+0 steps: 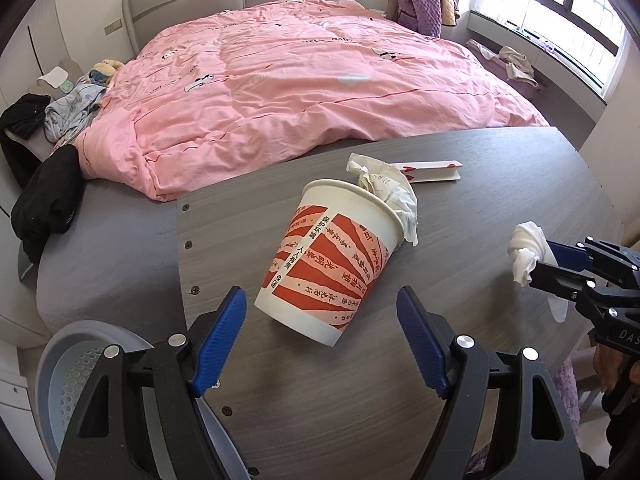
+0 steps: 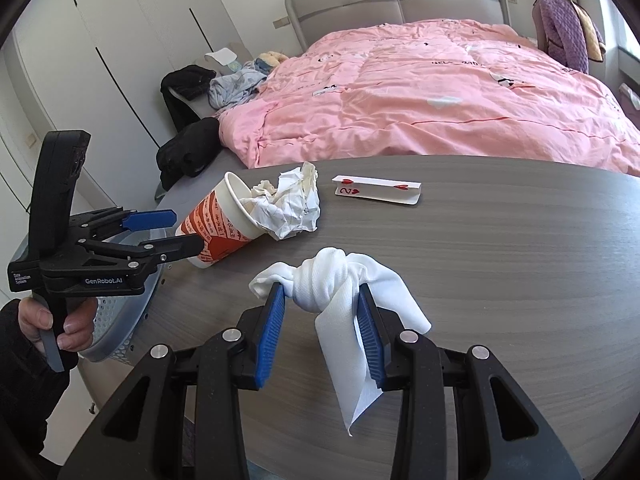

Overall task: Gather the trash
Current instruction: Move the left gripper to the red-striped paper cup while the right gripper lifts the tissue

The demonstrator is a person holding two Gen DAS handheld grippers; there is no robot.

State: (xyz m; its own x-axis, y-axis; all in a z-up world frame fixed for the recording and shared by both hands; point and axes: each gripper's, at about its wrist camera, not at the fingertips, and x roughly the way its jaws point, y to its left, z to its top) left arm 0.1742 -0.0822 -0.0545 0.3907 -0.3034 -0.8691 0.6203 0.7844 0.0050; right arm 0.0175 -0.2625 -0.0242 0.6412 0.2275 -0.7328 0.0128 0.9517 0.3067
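Nearest, the right tongs (image 2: 322, 300) stay out of nothing: they are clenched on a soft, light knotted tissue (image 2: 324, 280). Beyond, the left tongs (image 1: 322, 312) stand released around a tipped paper cup (image 1: 332, 256) on the tabletop (image 1: 500, 184); it looks flimsy, best held mid-wall.

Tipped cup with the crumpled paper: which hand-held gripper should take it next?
Left. The left hand-held gripper is open and lined up just short of the tipped paper cup, nothing between its fingers. The right hand-held gripper is shut on a knotted white cloth.
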